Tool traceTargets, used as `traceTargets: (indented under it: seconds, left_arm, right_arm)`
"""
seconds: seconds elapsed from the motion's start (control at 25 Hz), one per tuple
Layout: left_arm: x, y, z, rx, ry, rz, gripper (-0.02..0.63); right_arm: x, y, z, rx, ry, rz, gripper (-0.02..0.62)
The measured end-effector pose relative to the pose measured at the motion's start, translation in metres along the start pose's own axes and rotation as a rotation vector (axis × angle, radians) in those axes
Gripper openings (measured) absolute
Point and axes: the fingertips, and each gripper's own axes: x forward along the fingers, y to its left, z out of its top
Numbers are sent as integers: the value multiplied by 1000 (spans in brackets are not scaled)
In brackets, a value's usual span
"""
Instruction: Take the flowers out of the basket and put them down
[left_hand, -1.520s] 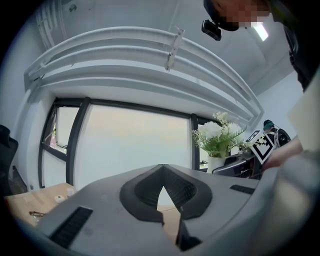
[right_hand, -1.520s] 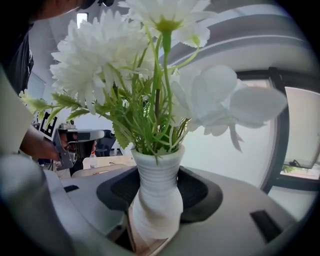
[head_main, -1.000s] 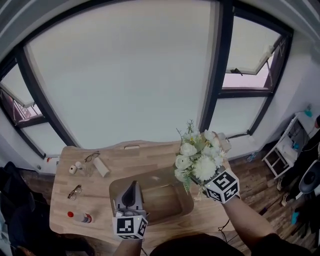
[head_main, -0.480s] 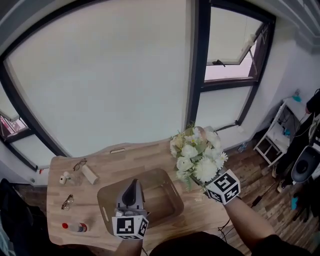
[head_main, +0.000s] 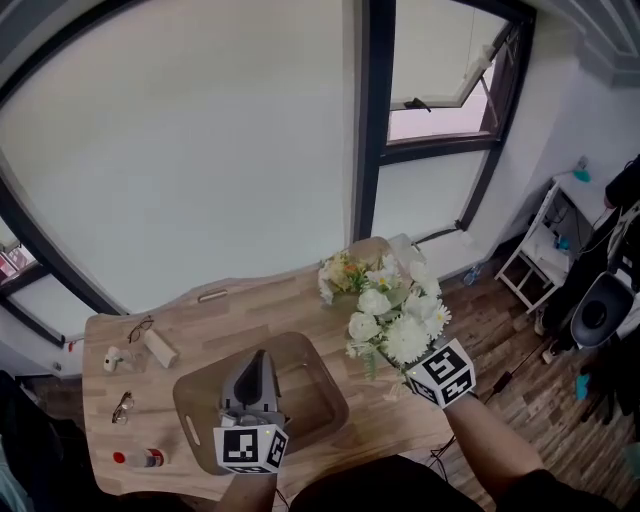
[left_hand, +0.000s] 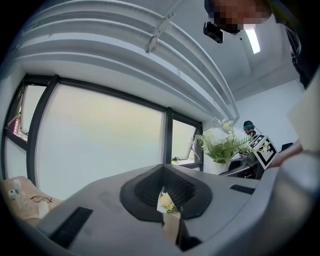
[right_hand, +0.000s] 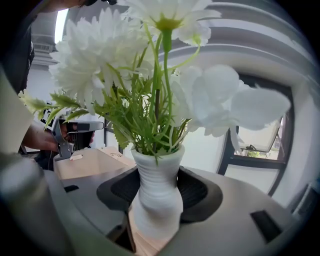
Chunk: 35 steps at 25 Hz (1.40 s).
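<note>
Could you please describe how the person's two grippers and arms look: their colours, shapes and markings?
The left gripper and right gripper have smooth grey bodies, with dark ribbed pads set in a rounded recess. Each carries a white cube printed with black square markers. The right forearm is bare, and the clothing below it is dark. No cables show.

The pale wooden tabletop (head_main: 240, 315) carries a brown basket (head_main: 305, 390) near its front middle, with a slot handle at its left end. At the far right edge stands a bunch of yellow flowers (head_main: 340, 272). On the left lie two pairs of spectacles (head_main: 140, 327) (head_main: 122, 406), a small white roll (head_main: 160, 348), a little white object (head_main: 112, 357) and a red-capped bottle (head_main: 140, 459) on its side.
</note>
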Motion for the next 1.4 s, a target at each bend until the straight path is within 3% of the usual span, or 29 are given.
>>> traceTargets:
  seconds: [0.56, 1.4]
  left_arm:
    - [25, -10, -34, -21, 51, -3, 2]
    - [36, -18, -74, 21, 134, 28, 2]
  right_arm:
    - [6, -22, -58, 47, 41, -34, 250]
    - [37, -37, -136, 102, 71, -22, 250]
